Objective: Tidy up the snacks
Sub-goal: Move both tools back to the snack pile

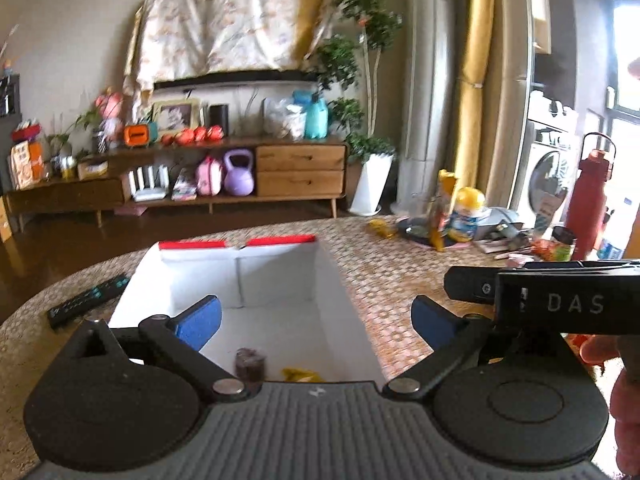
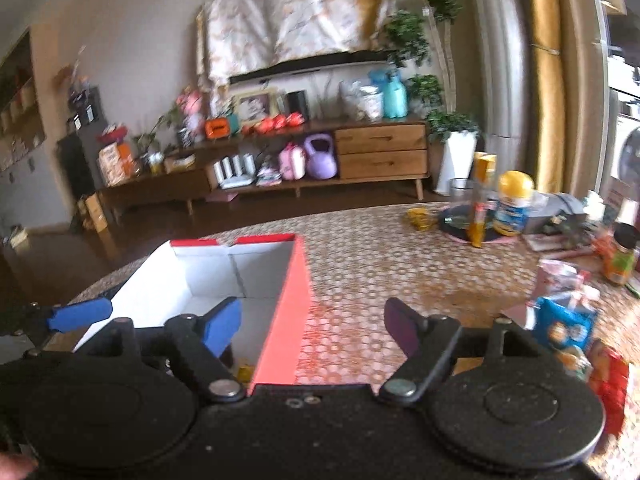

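Note:
A red box with a white inside (image 1: 280, 276) stands open on the round table; it also shows in the right wrist view (image 2: 296, 300). In it lie a dark wrapped snack (image 1: 250, 364) and a yellow snack (image 1: 302, 375). My left gripper (image 1: 316, 320) is open and empty above the box's near end. My right gripper (image 2: 314, 326) is open and empty over the box's right wall. Its body shows in the left wrist view (image 1: 560, 300). Loose snack packs, blue (image 2: 564, 326) and red (image 2: 610, 380), lie on the table at the right.
A remote (image 1: 86, 300) lies left of the box. At the table's far right are a yellow-lidded jar (image 2: 514, 208), a tall yellow pack (image 2: 480, 204), a small jar (image 2: 622, 256), a red bottle (image 1: 588, 196) and clutter. A wooden sideboard (image 1: 180, 176) stands beyond.

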Demonstrator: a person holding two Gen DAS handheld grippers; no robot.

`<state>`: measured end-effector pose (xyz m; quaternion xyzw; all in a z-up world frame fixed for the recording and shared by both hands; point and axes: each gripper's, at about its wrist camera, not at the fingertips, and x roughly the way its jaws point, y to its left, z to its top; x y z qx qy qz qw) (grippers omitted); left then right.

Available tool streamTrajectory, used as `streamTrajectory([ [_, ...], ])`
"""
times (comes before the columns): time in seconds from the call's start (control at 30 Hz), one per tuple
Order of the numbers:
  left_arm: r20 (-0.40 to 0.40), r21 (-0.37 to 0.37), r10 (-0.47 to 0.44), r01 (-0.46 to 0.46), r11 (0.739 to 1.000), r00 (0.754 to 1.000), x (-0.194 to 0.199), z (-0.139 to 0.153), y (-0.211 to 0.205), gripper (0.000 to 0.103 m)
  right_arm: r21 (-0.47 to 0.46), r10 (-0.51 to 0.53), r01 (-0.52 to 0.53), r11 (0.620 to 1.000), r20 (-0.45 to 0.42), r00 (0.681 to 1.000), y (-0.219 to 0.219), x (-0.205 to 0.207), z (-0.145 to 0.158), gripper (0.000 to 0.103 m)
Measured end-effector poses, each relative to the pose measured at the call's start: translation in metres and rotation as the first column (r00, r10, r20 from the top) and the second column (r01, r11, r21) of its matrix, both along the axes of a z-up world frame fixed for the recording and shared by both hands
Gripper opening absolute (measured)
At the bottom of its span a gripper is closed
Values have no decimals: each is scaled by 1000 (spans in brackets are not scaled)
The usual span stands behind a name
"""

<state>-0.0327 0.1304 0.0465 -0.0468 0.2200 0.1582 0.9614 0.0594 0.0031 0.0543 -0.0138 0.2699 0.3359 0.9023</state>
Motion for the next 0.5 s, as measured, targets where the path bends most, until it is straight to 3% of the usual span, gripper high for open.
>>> streamTrajectory([
  [0.27, 40, -9, -117, 117, 993, 992, 15, 3, -46, 102, 52, -124, 122, 991, 48, 991, -58, -4, -1, 93],
  [0.5, 58, -41, -247, 250, 967, 967, 32, -3, -83, 102, 88, -193, 187, 978, 71, 979, -103, -4, -4, 103],
])
